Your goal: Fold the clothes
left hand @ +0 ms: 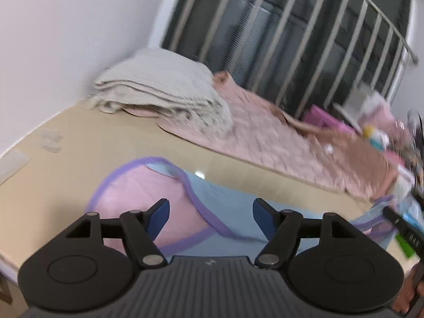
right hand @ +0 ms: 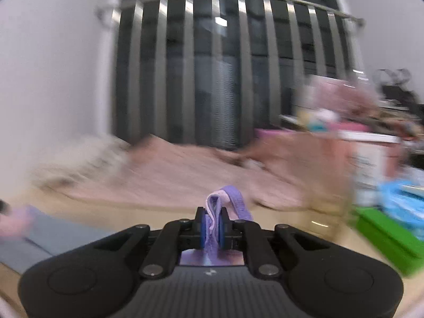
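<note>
Purple-trimmed garment in pink and light blue fabric (left hand: 169, 198) is the one piece being worked on, spread on the beige tabletop (left hand: 66, 137) right under the left gripper (left hand: 210, 218). So count-wise: one garment, two grippers, one folded grey-beige blanket (left hand: 159, 90) sitting on one pink quilted cover (left hand: 278, 137) toward the back, and one barred window with metal rails (left hand: 291, 39) behind all that. Over on the right there's a blurry pile of stuff, including one green box (right hand: 384, 238) and some light blue packaging (right hand: 405, 201), too smeared to count properly.

Left gripper hovers just above the cloth, tilted down at it, blue fingertips (left hand: 159, 218) spread wide with nothing between them.

Right gripper (right hand: 212, 228) is held level, pointing at the window, and its jaws are squeezed tight on a bunched bit of the garment's purple edging (right hand: 228, 201), which pokes up in a loop past the tips. Lots of motion blur in that view.
</note>
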